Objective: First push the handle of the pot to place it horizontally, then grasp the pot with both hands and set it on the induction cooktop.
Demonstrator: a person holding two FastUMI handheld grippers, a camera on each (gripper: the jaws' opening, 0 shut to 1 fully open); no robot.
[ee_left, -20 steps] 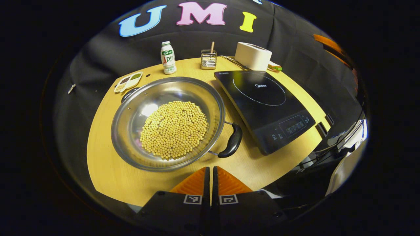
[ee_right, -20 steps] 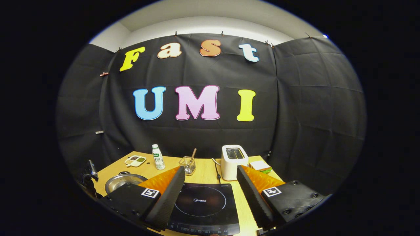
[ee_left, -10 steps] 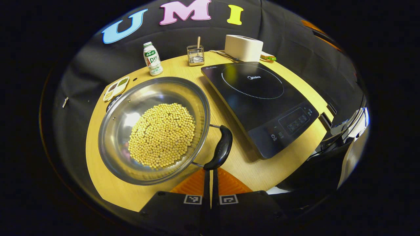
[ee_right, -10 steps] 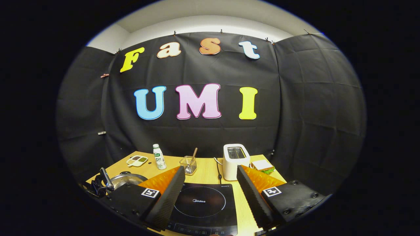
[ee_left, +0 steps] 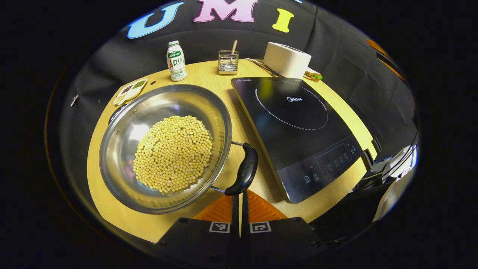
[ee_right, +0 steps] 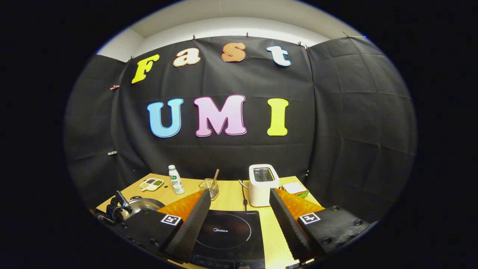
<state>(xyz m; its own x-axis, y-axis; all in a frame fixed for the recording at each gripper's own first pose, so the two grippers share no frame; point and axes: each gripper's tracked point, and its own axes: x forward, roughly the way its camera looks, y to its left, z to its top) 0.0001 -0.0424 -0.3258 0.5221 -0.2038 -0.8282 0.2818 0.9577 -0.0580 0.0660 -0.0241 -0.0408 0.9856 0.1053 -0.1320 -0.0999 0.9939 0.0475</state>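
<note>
- We are on step one: pushing the pot's handle point(ee_left: 242, 170) round to lie level.
- Pot point(ee_left: 164, 147), holding yellow beans point(ee_left: 172, 152), sits on the worktop point(ee_left: 209, 76) just left of the induction cooktop point(ee_left: 295, 123), not touching it.
- Left hand-held gripper point(ee_left: 239, 198) has fingers pressed together, tips right at the near end of the handle; we judge it touching, pushing not clamping.
- Right hand-held gripper point(ee_right: 239, 213) has fingers wide apart, hovering above the cooktop's near edge, holding nothing.
- Handle is angled, not level.
- Next, we judge: keep nudging the handle sideways, then each gripper takes one side handle; the far one point(ee_left: 115, 112) is mostly hidden behind the pot.
</note>
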